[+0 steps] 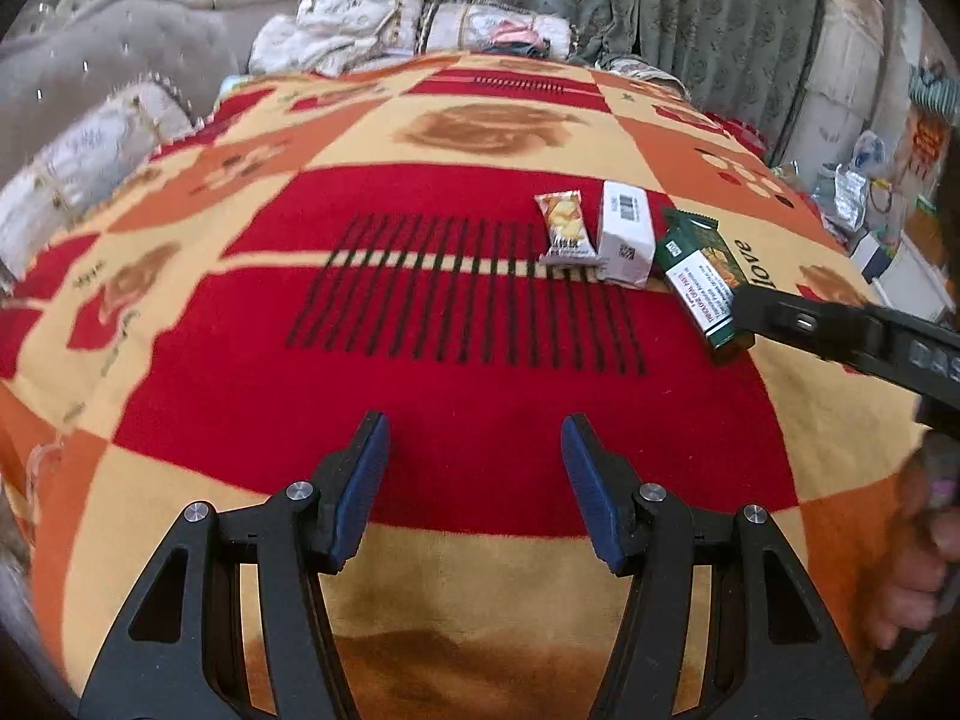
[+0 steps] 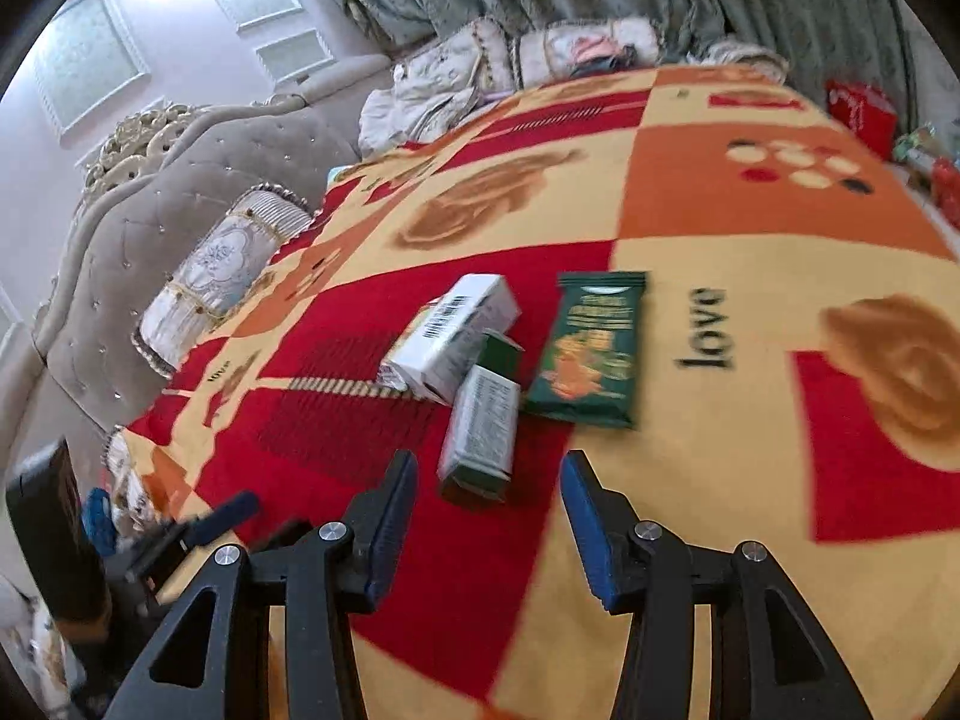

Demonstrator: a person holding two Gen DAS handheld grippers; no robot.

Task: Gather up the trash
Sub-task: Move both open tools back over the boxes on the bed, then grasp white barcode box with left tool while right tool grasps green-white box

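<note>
Right wrist view: right claw (image 2: 489, 516) gapes wide and empty before the green box (image 2: 480, 426) on the bed; straddle its narrow sides squarely, then close; left claw (image 1: 474, 468) gapes empty too

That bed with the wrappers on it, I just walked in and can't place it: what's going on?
A person holding two claws is collecting trash off a patterned blanket. The right claw, open, is closing in on a small green-and-white carton. Beside it lie a white box, a green snack packet and a chip packet. The left claw hangs open and empty.
</note>
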